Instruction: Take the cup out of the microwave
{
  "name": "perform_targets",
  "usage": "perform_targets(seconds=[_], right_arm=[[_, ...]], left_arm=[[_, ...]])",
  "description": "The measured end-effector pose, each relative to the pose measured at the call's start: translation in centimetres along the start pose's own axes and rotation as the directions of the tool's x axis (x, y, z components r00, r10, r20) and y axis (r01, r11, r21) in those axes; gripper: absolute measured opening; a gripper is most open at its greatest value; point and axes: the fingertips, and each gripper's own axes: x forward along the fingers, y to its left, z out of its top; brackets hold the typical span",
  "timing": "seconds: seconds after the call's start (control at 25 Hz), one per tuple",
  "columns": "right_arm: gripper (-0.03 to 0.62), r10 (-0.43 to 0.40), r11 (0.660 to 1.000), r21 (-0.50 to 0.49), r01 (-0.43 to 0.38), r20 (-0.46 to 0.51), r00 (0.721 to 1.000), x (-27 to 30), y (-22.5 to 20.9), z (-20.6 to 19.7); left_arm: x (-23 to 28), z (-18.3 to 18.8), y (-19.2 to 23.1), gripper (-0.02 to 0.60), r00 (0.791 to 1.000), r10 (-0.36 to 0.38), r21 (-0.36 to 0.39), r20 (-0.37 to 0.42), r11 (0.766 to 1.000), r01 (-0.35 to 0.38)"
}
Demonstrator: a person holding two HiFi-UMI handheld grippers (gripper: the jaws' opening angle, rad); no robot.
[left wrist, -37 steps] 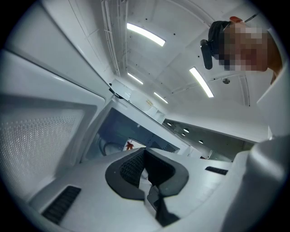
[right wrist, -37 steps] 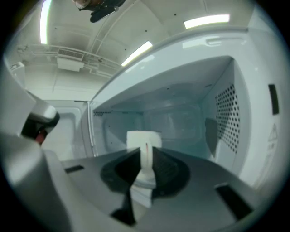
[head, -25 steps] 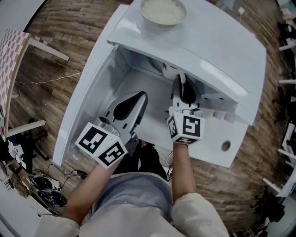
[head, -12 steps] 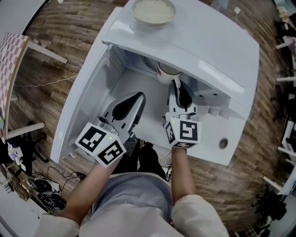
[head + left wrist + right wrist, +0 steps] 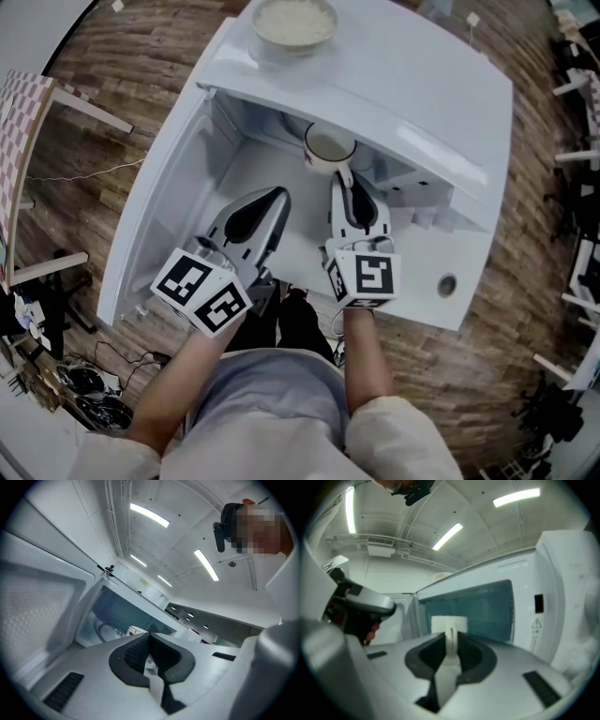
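Observation:
A white cup (image 5: 330,147) with a dark rim hangs at the mouth of the open white microwave (image 5: 403,89). My right gripper (image 5: 345,180) is shut on its handle. In the right gripper view the cup (image 5: 449,622) sits just past the jaws, and my right gripper (image 5: 451,643) pinches the thin handle between its pads. My left gripper (image 5: 270,199) rests low beside the opened door (image 5: 150,220), left of the cup. In the left gripper view my left gripper (image 5: 150,644) has its jaws together with nothing held.
A bowl of pale food (image 5: 293,22) stands on top of the microwave at the back. The glass turntable (image 5: 104,631) lies inside the cavity. The control panel side (image 5: 448,281) juts out on the right. Wooden floor and table legs (image 5: 89,103) lie around.
The right gripper drew back toward me, and the cup came out from under the microwave's top into full view. The left gripper stayed where it was.

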Motion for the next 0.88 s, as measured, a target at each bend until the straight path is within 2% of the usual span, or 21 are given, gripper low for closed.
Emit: perform_targets(seconds=[0.88], right_arm=[[0.072, 0.085, 0.996, -0.028, -0.086, -0.011, 0.996, -3.9, 1.4, 0.9]], left_arm=[[-0.9, -0.9, -1.0, 0.011, 1.0, 0.013, -0.013, 0.01, 1.0, -0.013]])
